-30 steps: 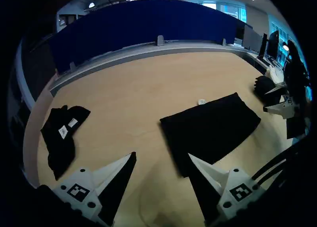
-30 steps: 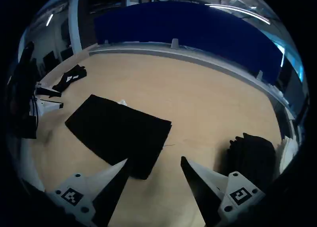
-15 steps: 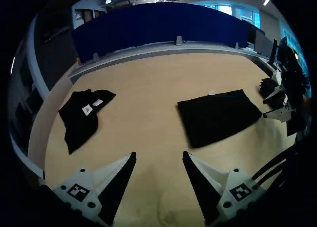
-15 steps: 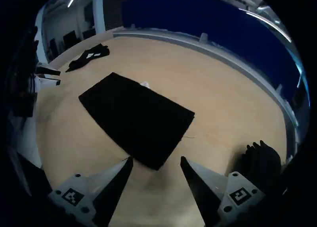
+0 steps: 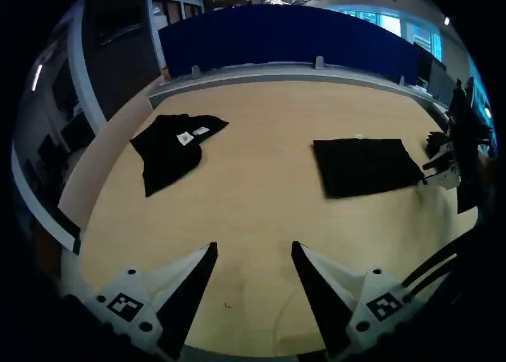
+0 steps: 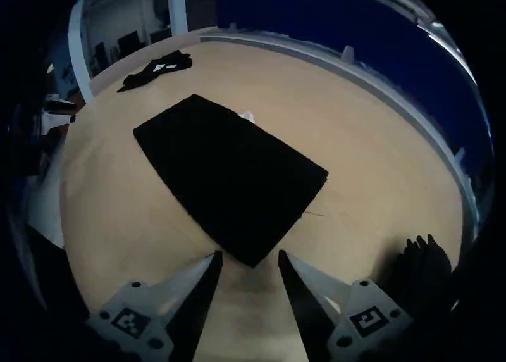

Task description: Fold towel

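- Towel: black, flat and rectangular, spread on the wooden table. It looks folded at least once, though the layers cannot be told apart.
- Towel, long axis: in the right gripper view it runs diagonally from far left to near right, with one corner pointing back at the camera.
- Right gripper: fingers parted by a narrow gap and holding nothing. The towel's near corner lies just ahead of the tips, about at the mouth of the gap. Whether it touches them cannot be told.
- Left gripper: fingers spread wide and empty, over bare table. The towel lies well apart from it, ahead and to the right, long side across the view.
- Nearer arm: the right, clearly. Judgement: any pinch on the near corner falls to it, while the left would have to cross open table to reach an edge.
- Other cloth: a crumpled black cloth lies far left, and a dark pile sits near the right gripper. Both are clear of the towel.
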